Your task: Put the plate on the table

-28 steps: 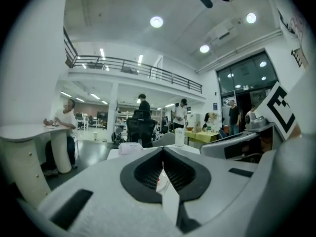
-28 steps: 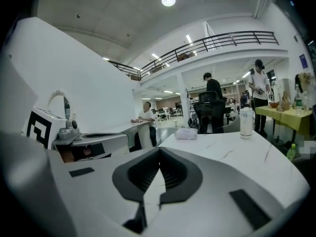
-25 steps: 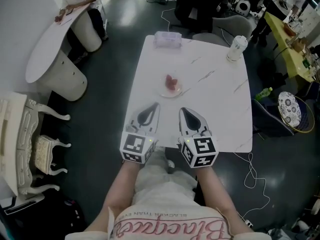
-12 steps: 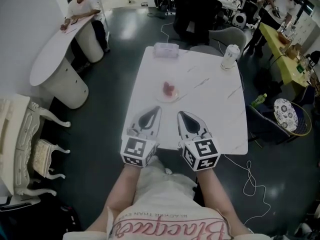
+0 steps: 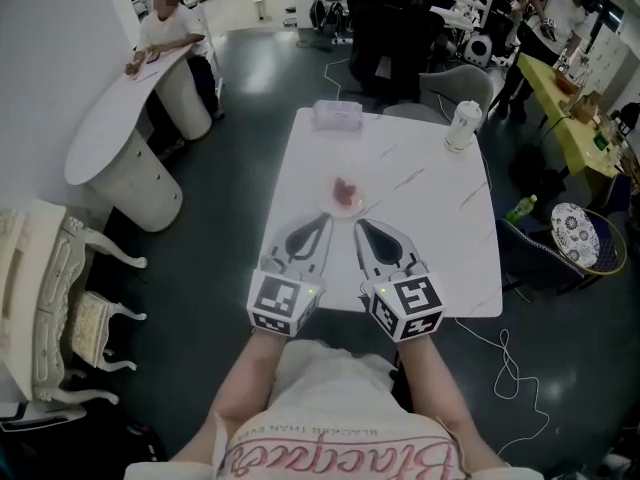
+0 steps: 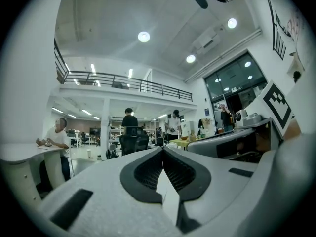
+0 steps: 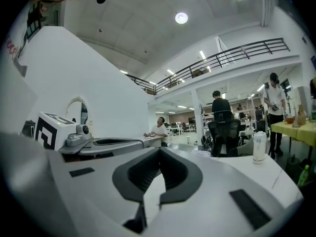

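A small clear plate (image 5: 345,198) with pink food on it rests on the white marble table (image 5: 430,238), a little left of its middle. Both grippers hover side by side over the table's near edge, pointing at the plate. My left gripper (image 5: 322,218) is shut and holds nothing, its tip just short of the plate. My right gripper (image 5: 360,225) is likewise shut and holds nothing. In the left gripper view the left gripper (image 6: 162,149) blocks the plate from sight. The right gripper (image 7: 159,149) hides it in the right gripper view too.
A pale tissue pack (image 5: 336,114) lies at the table's far edge and a lidded cup (image 5: 461,126) stands at the far right corner. Office chairs stand beyond the table. A curved white counter (image 5: 110,128) and an ornate white chair (image 5: 45,288) are at the left.
The plate and table now sit slightly lower in the head view, closer to the gripper tips. Both grippers stay shut and side by side.
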The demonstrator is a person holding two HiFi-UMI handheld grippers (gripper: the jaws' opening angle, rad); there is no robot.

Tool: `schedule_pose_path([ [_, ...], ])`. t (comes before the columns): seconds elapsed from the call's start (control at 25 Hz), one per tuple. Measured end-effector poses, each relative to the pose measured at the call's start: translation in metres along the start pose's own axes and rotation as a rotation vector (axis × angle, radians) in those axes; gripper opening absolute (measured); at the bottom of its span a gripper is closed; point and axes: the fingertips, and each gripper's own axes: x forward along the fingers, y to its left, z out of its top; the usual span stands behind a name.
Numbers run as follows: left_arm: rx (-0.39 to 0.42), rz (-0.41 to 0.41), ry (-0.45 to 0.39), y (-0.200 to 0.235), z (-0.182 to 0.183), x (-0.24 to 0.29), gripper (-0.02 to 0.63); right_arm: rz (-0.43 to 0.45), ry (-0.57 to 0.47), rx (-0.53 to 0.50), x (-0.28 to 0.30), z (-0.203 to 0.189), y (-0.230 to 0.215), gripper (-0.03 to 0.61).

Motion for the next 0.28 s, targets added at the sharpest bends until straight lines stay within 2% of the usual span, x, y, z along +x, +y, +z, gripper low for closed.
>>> schedule_pose_path([
  [0.28,0.0,-0.02,-0.017,0.01,0.007,0.01,0.005,0.007,-0.015,-0.042,0.008,0.017,-0.006,0.003],
])
